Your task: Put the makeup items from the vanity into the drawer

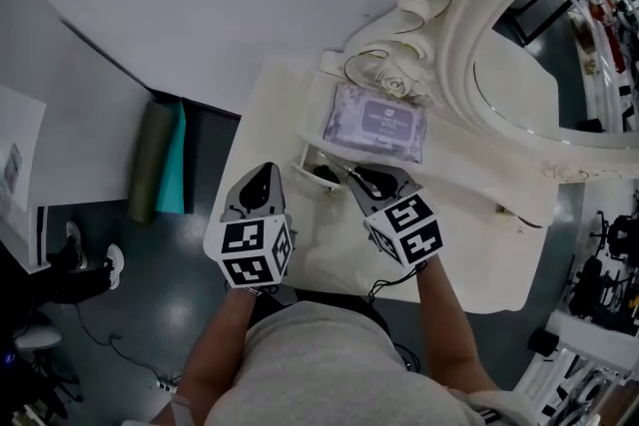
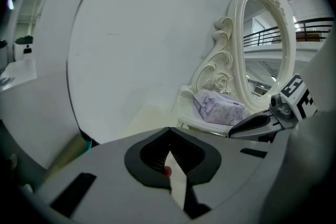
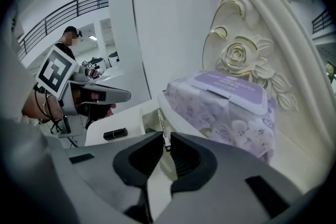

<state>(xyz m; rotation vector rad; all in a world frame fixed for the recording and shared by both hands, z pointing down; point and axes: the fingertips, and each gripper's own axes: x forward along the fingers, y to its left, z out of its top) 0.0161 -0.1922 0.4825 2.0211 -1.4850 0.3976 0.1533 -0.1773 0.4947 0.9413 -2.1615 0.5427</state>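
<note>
Only the right gripper view shows the hold: the right claw [image 3: 164, 138] is closed narrowly on a slim white pencil [image 3: 161, 124]. The open drawer [image 3: 143, 117] is seen just beyond it, beside a purple wipes pack [image 3: 226, 107] on the shelf. In the head view a dark shape is seen in the drawer but cannot be identified. In the left gripper view the left claw [image 2: 169, 134] is drawn together at its tips above the cream surface [image 2: 152, 113].

Wipes pack [image 2: 218, 107] beside ornate mirror [image 2: 264, 52]
</note>
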